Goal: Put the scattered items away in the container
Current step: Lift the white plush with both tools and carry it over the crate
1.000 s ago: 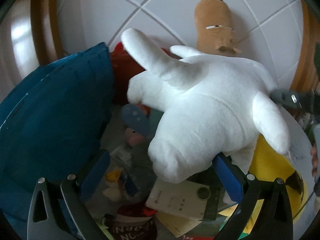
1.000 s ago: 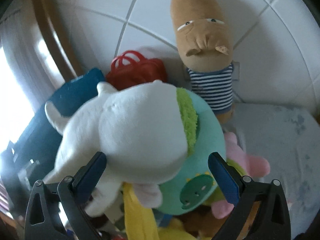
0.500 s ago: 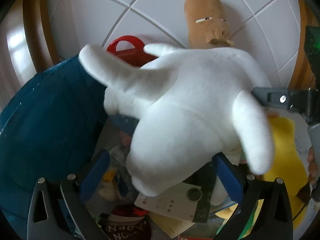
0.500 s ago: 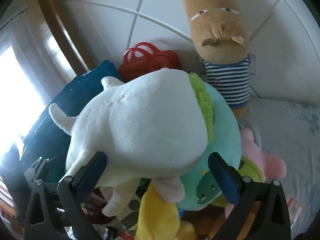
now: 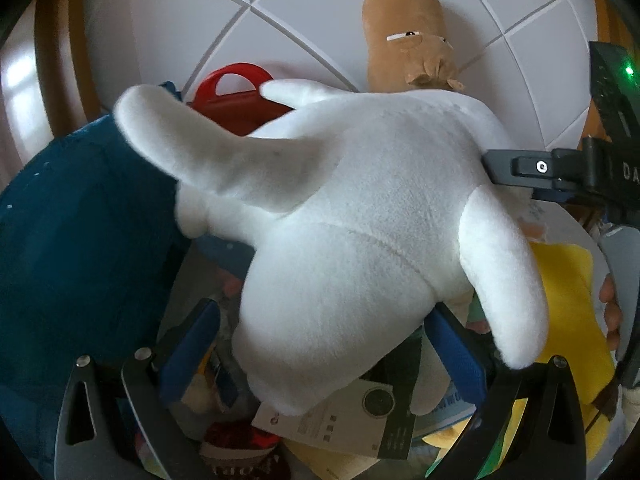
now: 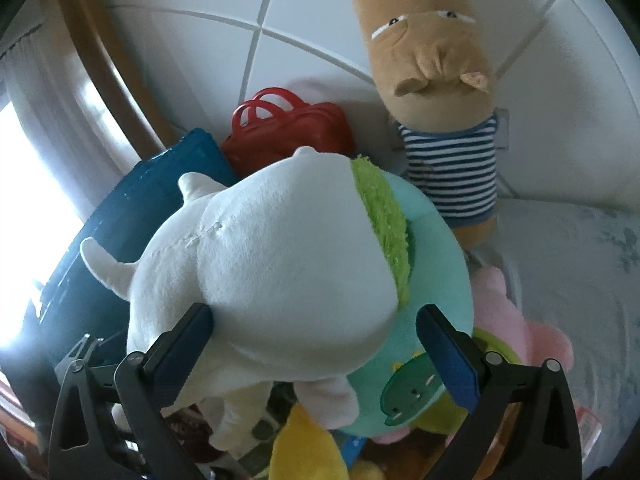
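A big white plush toy [image 5: 352, 232] with a teal and green back fills both views; it also shows in the right wrist view [image 6: 260, 264]. Both grippers hold it above the dark blue container [image 5: 80, 248], which also shows in the right wrist view [image 6: 132, 208]. My left gripper [image 5: 324, 344] is wide apart with its blue pads against the plush's lower end. My right gripper [image 6: 316, 344] clasps the plush's rounded body between its blue pads. Inside the container lie a card tag [image 5: 340, 420], small toys and packets.
A brown plush in a striped shirt [image 6: 436, 80] leans on the white tiled wall. A red toy basket [image 6: 288, 136] stands behind the container. Pink [image 6: 516, 328] and yellow [image 5: 568, 320] plush toys lie at the right. A wooden frame [image 6: 104, 76] runs at the left.
The white plush has moved up and closer to both cameras, swinging left over the container. Both grippers keep their hold on it. The right gripper's frame has come nearer in the left view.
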The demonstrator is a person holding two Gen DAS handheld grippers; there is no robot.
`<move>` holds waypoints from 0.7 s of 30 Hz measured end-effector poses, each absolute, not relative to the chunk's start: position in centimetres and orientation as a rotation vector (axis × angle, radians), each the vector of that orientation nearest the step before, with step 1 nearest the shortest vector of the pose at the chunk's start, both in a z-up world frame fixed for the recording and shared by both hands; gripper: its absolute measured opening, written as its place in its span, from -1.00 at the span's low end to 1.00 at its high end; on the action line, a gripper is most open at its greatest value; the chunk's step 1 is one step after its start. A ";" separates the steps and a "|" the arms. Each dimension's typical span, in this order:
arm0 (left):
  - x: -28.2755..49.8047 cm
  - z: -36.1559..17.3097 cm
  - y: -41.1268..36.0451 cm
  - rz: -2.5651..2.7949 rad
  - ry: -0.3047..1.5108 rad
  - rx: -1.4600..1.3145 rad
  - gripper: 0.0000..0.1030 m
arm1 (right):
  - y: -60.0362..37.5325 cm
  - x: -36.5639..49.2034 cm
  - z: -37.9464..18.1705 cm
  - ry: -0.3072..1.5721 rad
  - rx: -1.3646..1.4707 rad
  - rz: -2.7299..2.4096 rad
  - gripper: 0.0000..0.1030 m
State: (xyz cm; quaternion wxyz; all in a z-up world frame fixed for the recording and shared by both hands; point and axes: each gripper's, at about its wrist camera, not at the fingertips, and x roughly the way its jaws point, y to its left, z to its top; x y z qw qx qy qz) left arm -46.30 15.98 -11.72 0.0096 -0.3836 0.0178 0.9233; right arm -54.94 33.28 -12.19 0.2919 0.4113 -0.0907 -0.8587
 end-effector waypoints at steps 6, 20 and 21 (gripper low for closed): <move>-48.5 -13.8 16.3 2.874 0.109 -1.266 0.75 | 33.4 -56.4 -13.5 -0.329 1.104 -2.164 1.00; -44.4 -13.0 17.2 2.880 0.178 -1.231 0.53 | 34.0 -51.5 -13.2 -0.258 1.082 -2.145 0.65; -43.9 -13.0 17.2 2.881 0.181 -1.230 0.53 | 34.0 -51.1 -13.3 -0.256 1.085 -2.141 0.65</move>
